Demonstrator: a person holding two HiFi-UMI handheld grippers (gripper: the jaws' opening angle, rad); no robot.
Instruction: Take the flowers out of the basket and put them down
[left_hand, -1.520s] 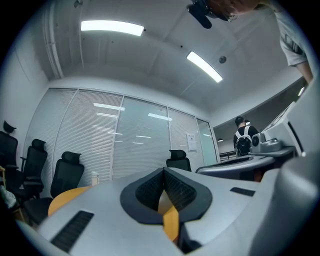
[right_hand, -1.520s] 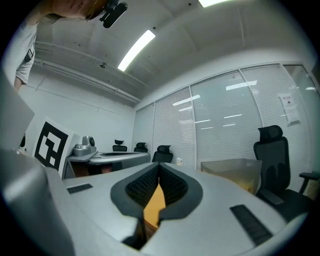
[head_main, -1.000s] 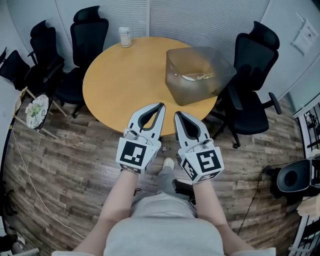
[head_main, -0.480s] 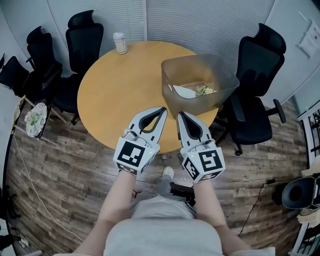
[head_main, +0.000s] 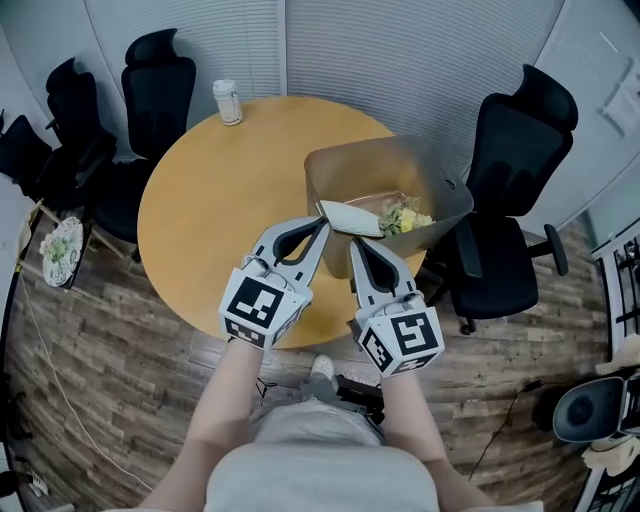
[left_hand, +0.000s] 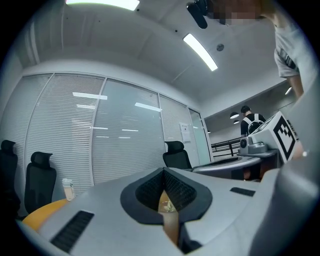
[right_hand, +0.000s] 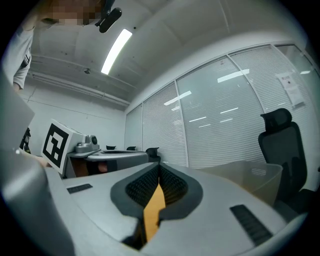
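A translucent grey basket (head_main: 345, 170) stands on the right side of the round wooden table (head_main: 215, 200). Inside it lie pale yellow-green flowers (head_main: 402, 213) in white wrapping. My left gripper (head_main: 322, 222) is shut and empty, its tips just short of the basket's near wall. Beside it, my right gripper (head_main: 353, 242) is also shut with nothing held, pointing at the same wall. In the left gripper view the jaws meet (left_hand: 163, 172) with the basket showing behind them. In the right gripper view the basket (right_hand: 250, 175) sits to the right of the closed jaws (right_hand: 159, 170).
A white cup (head_main: 228, 102) stands at the table's far edge. Black office chairs stand around the table: one at the right (head_main: 520, 160) close to the basket, others at the back left (head_main: 155, 90). Wood-plank floor (head_main: 120, 370) lies below.
Both grippers have come forward over the table's near edge towards the basket. The flowers inside it now show more fully. The jaws stayed shut.
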